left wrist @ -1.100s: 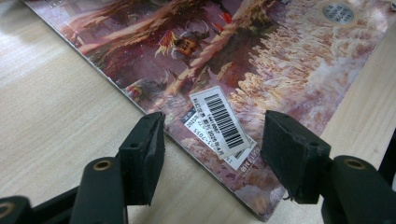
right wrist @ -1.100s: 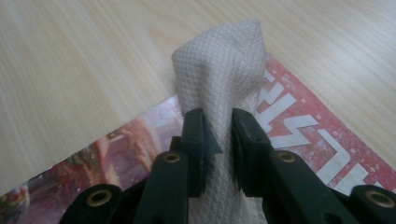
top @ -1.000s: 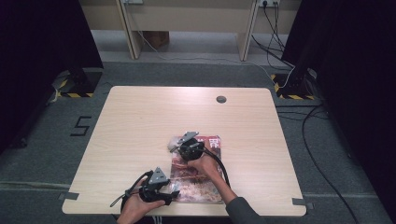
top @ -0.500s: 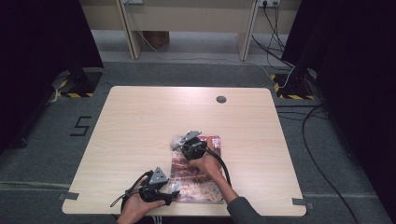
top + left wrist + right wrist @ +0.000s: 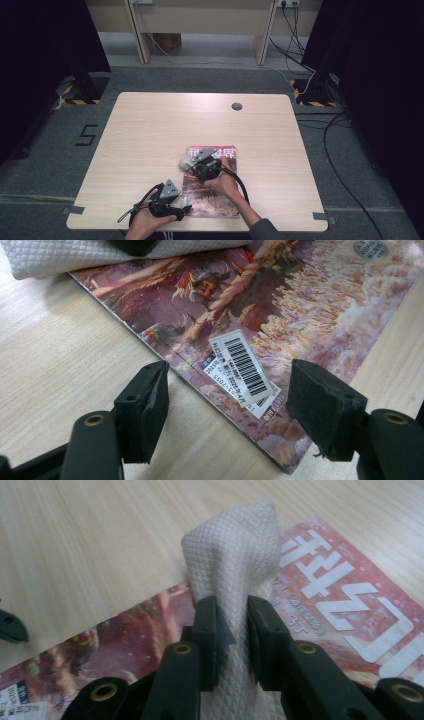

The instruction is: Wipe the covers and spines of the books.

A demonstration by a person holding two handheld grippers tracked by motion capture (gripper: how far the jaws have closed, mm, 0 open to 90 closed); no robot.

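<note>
A magazine (image 5: 215, 192) with a red pictured cover lies on the wooden table (image 5: 150, 135) near its front edge. My right gripper (image 5: 234, 635) is shut on a white quilted cloth (image 5: 235, 565), which stands bunched up over the magazine's title end (image 5: 340, 595). In the high view that cloth (image 5: 185, 161) sits at the magazine's far left corner, by the right gripper (image 5: 194, 164). My left gripper (image 5: 230, 412) is open, and its jaws have just been opening. Its pads (image 5: 145, 405) straddle the magazine's near corner with the barcode sticker (image 5: 242, 370) without pressing on it.
A round cable hole (image 5: 236, 106) sits at the table's far middle. The table's front edge (image 5: 200, 230) is close to both hands. Grey carpet, cables (image 5: 345, 130) and dark curtains surround the table.
The right gripper with the cloth has slid a little toward the near edge over the magazine. The left hand has stayed in place.
</note>
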